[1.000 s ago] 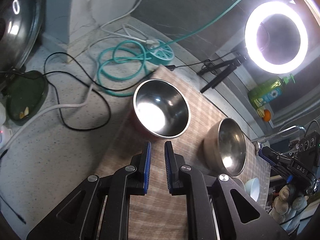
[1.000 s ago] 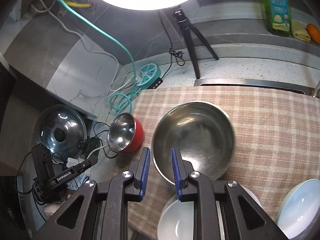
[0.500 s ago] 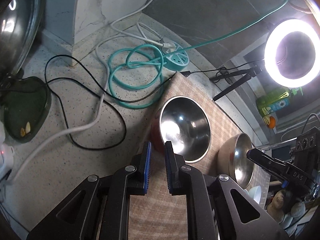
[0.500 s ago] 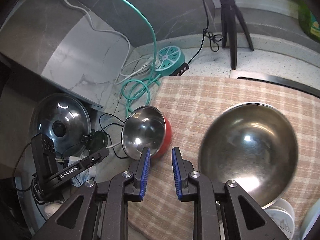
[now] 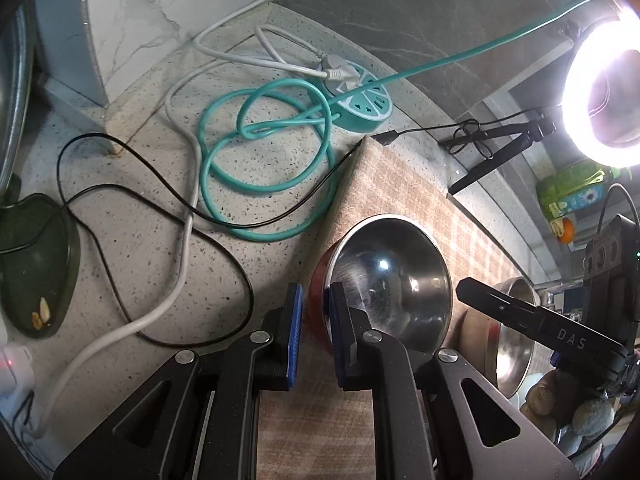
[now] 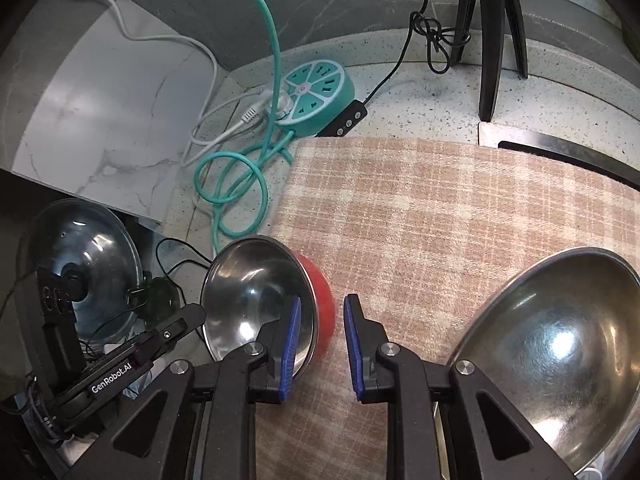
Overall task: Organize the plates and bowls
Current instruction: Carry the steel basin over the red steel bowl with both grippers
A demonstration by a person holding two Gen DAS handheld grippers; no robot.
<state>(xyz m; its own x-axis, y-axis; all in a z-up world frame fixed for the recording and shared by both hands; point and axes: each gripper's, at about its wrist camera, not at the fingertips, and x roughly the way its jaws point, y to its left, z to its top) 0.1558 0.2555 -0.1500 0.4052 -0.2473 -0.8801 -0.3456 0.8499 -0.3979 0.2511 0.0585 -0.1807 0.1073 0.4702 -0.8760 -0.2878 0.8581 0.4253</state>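
While both grippers straddle the rim of the red bowl (image 6: 264,304) at the mat's (image 6: 440,216) 9 o'clock edge — left gripper (image 5: 314,334) at the bowl's 8 o'clock, right gripper (image 6: 320,346) at its 4 o'clock — each shows a narrow gap, nothing clamped, presumably a two-sided lift.

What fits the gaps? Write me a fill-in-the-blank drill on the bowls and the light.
The small bowl is steel inside and ___ outside.
It and the big bowl both stand on a checked ___.
The ring light is switched ___.
Missing words: red; cloth; on.
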